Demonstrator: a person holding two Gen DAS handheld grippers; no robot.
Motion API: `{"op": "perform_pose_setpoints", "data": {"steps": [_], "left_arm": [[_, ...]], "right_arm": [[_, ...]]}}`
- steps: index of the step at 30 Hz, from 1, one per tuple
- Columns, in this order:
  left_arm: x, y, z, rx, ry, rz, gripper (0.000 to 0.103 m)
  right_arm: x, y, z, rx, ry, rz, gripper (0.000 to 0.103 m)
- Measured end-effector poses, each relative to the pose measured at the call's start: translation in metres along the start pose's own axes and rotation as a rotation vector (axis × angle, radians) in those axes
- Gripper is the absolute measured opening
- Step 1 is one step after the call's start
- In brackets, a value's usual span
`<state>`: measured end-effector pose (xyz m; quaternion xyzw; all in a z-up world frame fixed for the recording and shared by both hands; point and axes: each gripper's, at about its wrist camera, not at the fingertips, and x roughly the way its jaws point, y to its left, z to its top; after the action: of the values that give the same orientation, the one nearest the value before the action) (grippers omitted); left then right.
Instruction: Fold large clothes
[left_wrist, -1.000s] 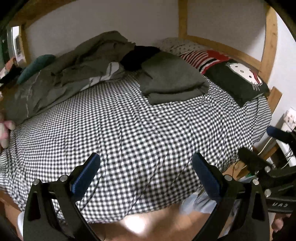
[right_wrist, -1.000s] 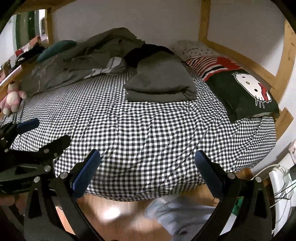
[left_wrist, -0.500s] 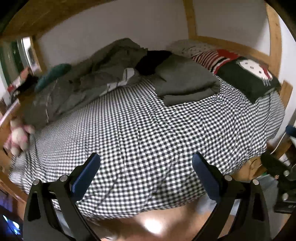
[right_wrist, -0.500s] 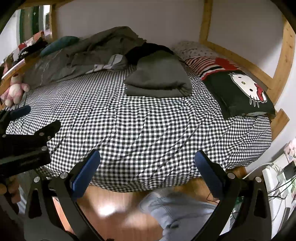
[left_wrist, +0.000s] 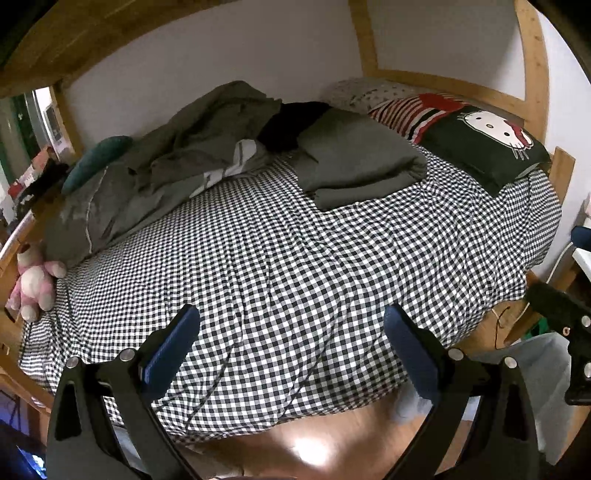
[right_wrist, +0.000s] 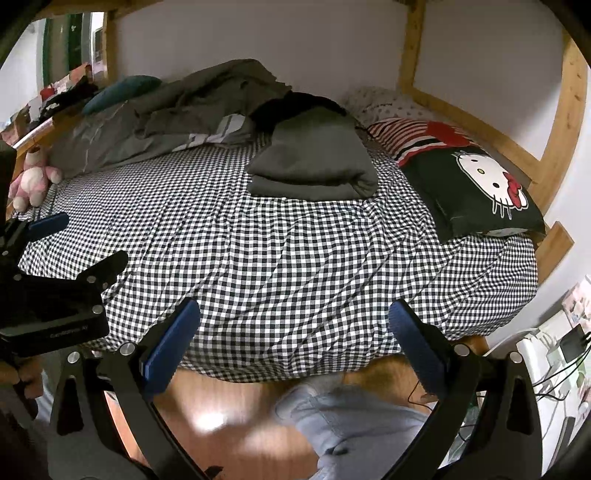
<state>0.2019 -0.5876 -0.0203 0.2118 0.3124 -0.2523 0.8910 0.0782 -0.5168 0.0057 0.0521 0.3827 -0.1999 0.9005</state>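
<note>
A folded olive-green garment (left_wrist: 360, 162) (right_wrist: 314, 162) lies at the far side of the black-and-white checked bed (left_wrist: 295, 266) (right_wrist: 277, 258). A crumpled heap of grey-green clothing (left_wrist: 177, 147) (right_wrist: 177, 110) is piled at the back left, with a black garment (left_wrist: 291, 122) (right_wrist: 291, 105) behind the folded one. My left gripper (left_wrist: 291, 332) hovers open over the bed's near edge, holding nothing. My right gripper (right_wrist: 295, 328) is open too, empty, above the near edge and floor. The left gripper's body (right_wrist: 48, 288) shows at the left of the right wrist view.
A black cat-face pillow (left_wrist: 484, 144) (right_wrist: 476, 184) and a red striped cushion (left_wrist: 413, 110) sit at the head end by the wooden frame (right_wrist: 565, 122). A pink plush toy (left_wrist: 33, 280) (right_wrist: 31, 177) lies at the left. Wooden floor (right_wrist: 229, 406) and a person's grey trouser leg (right_wrist: 351, 417) are below.
Both grippers have drawn back and up from the bed, so more of the checked sheet shows. The left view swung left, bringing in the plush toy. Jaws stayed open.
</note>
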Motion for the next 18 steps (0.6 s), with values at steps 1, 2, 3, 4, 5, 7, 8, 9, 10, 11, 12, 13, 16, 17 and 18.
{"op": "perform_pose_setpoints", "data": {"steps": [1,2,3,4,5,7,8,9,10,11,12,13,16,17,18], "left_arm": [[0.0006,0.0006,0.0001,-0.002,0.002,-0.007,0.098],[0.0006,0.0006,0.0002,-0.004,0.003,-0.014,0.098],[0.0006,0.0002,0.0002,-0.003,0.004,-0.024,0.098],[0.001,-0.0005,0.0001,-0.002,0.005,-0.029,0.098],[0.0008,-0.0009,0.0001,-0.001,0.005,-0.033,0.098],[0.0006,-0.001,-0.0003,-0.007,0.004,-0.029,0.098],[0.0008,-0.0007,-0.0006,-0.01,0.004,-0.023,0.098],[0.0018,-0.0002,-0.0008,-0.016,0.009,-0.02,0.098],[0.003,0.0005,-0.001,-0.02,0.014,-0.029,0.098],[0.0036,0.0007,-0.0013,-0.021,0.015,-0.037,0.098],[0.0045,0.0009,-0.0015,-0.023,0.018,-0.039,0.098],[0.0046,0.0012,-0.0016,-0.025,0.019,-0.048,0.098],[0.0051,-0.0013,-0.0019,-0.021,0.019,-0.053,0.098],[0.0046,-0.0021,-0.002,-0.018,0.018,-0.057,0.098],[0.0042,-0.0028,-0.002,-0.017,0.018,-0.058,0.098]], "right_arm": [[-0.0001,0.0001,-0.0002,-0.001,-0.001,-0.002,0.1],[-0.0001,-0.0001,-0.0001,0.0,0.0,-0.002,0.1],[0.0002,-0.0002,0.0003,0.0,0.002,-0.001,0.1],[0.0004,-0.0004,0.0002,-0.001,0.003,-0.001,0.1],[0.0005,-0.0003,0.0001,-0.004,0.003,-0.002,0.1],[0.0004,-0.0008,0.0003,-0.006,0.005,0.0,0.1],[0.0004,-0.0011,0.0001,-0.006,0.005,0.001,0.1],[0.0004,-0.0015,-0.0001,-0.007,0.005,0.002,0.1],[0.0005,-0.0018,-0.0003,-0.006,0.005,0.002,0.1],[0.0005,-0.0018,-0.0003,-0.005,0.005,0.005,0.1],[0.0009,-0.002,-0.0003,-0.004,0.005,0.006,0.1],[0.0014,-0.0021,-0.0002,-0.005,0.006,0.003,0.1],[0.0031,-0.0025,-0.0008,-0.009,0.01,0.003,0.1],[0.003,-0.0022,-0.0012,-0.009,0.011,0.001,0.1],[0.003,-0.002,-0.0013,-0.01,0.012,0.001,0.1]]}}
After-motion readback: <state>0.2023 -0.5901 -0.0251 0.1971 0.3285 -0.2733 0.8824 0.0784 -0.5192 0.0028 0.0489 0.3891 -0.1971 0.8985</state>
